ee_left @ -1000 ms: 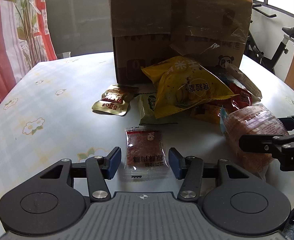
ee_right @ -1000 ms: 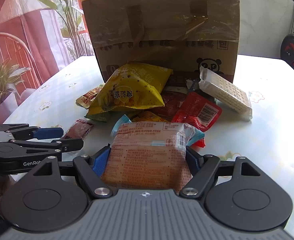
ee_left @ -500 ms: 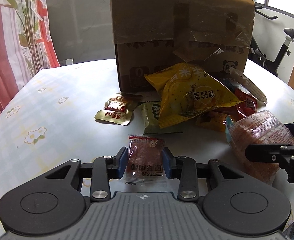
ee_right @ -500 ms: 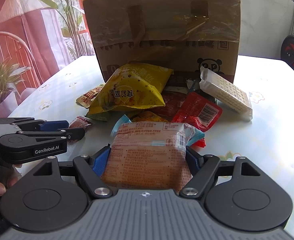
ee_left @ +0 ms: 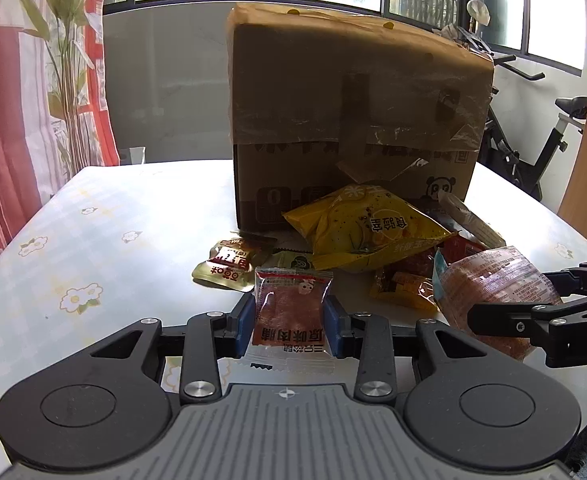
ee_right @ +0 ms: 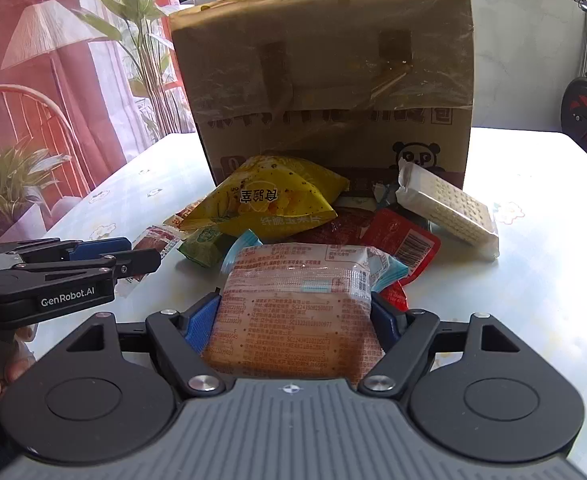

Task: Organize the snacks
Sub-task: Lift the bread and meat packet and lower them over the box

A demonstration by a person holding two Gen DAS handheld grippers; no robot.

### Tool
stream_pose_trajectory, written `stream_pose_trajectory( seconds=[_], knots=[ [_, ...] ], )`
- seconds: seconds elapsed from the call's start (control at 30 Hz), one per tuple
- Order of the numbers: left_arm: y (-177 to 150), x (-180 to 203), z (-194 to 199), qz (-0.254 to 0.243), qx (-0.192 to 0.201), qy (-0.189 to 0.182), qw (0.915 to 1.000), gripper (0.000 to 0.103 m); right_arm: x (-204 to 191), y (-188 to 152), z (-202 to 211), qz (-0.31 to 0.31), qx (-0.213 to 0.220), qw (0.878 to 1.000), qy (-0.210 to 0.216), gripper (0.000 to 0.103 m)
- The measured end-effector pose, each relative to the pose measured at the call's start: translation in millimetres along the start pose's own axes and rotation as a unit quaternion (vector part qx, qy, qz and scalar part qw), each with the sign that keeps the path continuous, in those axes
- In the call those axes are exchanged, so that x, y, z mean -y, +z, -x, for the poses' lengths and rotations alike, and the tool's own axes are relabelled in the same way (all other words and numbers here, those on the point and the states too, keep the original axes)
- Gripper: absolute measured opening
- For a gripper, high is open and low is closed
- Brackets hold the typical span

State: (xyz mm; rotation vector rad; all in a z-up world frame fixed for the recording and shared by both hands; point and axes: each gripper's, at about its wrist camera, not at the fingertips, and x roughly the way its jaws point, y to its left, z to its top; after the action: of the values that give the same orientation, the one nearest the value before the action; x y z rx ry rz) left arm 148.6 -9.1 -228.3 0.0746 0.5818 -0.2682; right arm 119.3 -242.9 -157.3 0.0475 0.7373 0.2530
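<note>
My left gripper (ee_left: 290, 325) is shut on a small clear packet of red jerky (ee_left: 291, 312) and holds it lifted off the table; it also shows in the right wrist view (ee_right: 149, 246). My right gripper (ee_right: 296, 320) is shut on a large orange-brown wrapped cake pack (ee_right: 295, 312), seen at the right in the left wrist view (ee_left: 493, 292). A pile of snacks lies in front of a tall cardboard box (ee_left: 353, 120): a yellow chip bag (ee_left: 365, 228), a gold sachet (ee_left: 229, 264), a red packet (ee_right: 405, 240), a white wafer pack (ee_right: 449, 208).
The white flowered table (ee_left: 93, 248) stretches out to the left. A curtain and plants stand at the left. An exercise bike (ee_left: 533, 152) stands behind the table at the right. A green packet (ee_right: 205, 246) lies under the chip bag.
My left gripper closed on the jerky packet and lifted it up off the table. My right gripper kept its hold on the cake pack and rose slightly.
</note>
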Motion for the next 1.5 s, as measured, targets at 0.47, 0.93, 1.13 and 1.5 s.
stream_pose_trajectory(
  seconds=[0.47,0.93,1.13,1.5],
  knots=[
    [14.4,-7.8,13.3,0.016,0.038,0.040,0.9983,0.039,2.4,3.9,9.7,-0.002,0.026,1.000,-0.001,0.078],
    [139.8,2.0,31.9,-0.009,0.158,0.010,0.9874,0.039,22.5,95.2,59.9,0.054,0.189,0.981,-0.007,0.078],
    [197.0,14.3,8.8,-0.020,0.169,-0.007,0.9853,0.039,33.9,168.7,60.7,0.074,0.232,0.970,0.003,0.078],
    [261.7,14.7,-73.9,-0.003,0.109,-0.010,0.9940,0.040,55.8,255.2,-25.3,0.095,0.188,0.977,-0.015,0.078]
  ],
)
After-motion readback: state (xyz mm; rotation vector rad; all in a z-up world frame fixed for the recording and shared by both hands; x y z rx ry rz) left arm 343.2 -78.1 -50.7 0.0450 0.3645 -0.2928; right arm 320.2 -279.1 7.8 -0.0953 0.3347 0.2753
